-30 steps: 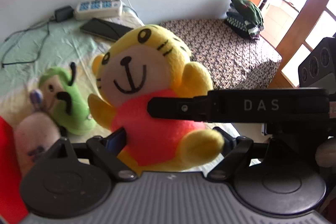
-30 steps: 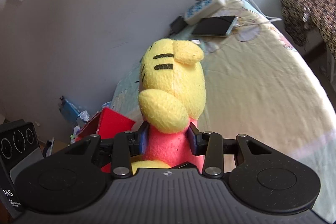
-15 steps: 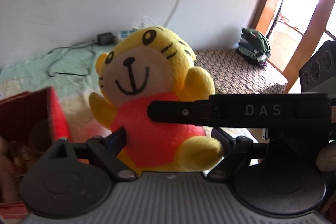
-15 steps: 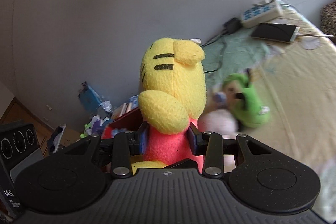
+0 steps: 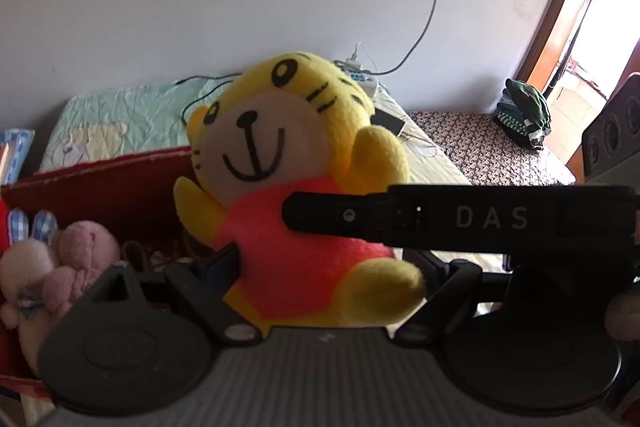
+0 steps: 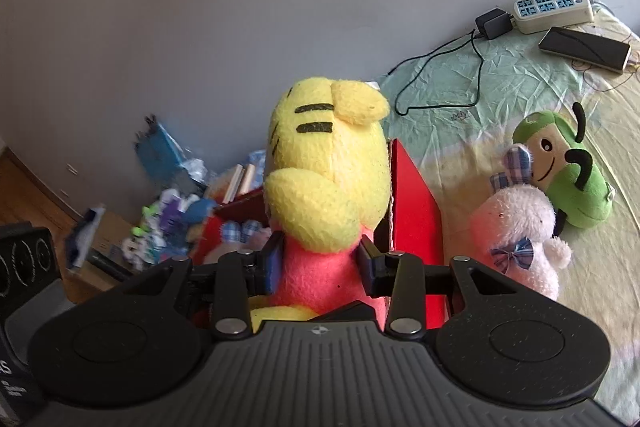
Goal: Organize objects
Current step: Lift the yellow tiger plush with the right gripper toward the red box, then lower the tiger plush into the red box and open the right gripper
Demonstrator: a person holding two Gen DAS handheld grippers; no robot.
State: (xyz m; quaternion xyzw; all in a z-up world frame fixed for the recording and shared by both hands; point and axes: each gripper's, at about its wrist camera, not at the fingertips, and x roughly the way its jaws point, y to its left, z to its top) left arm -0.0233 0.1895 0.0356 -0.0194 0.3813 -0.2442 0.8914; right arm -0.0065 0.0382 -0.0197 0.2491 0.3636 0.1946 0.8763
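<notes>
A yellow tiger plush [image 5: 288, 155] in a red shirt is held by both grippers at its body. My left gripper [image 5: 320, 267] is shut on its waist from the front. My right gripper [image 6: 320, 263] is shut on its sides from behind [image 6: 328, 179]; its black finger [image 5: 360, 217] crosses the plush's chest in the left wrist view. The plush hangs over a red box [image 5: 100, 187] that holds pink plush toys [image 5: 52, 267]. The box also shows in the right wrist view [image 6: 416, 211].
A white bunny plush [image 6: 520, 231] and a green plush [image 6: 568, 167] lie on the bed [image 6: 520, 87] right of the box. A power strip [image 6: 552, 7], phone [image 6: 584, 47] and cables lie at the bed's far end. Clutter [image 6: 160, 211] fills the floor to the left.
Both grippers carried the tiger plush leftward from over the bed to above the red box. The box interior and its pink toys came into view.
</notes>
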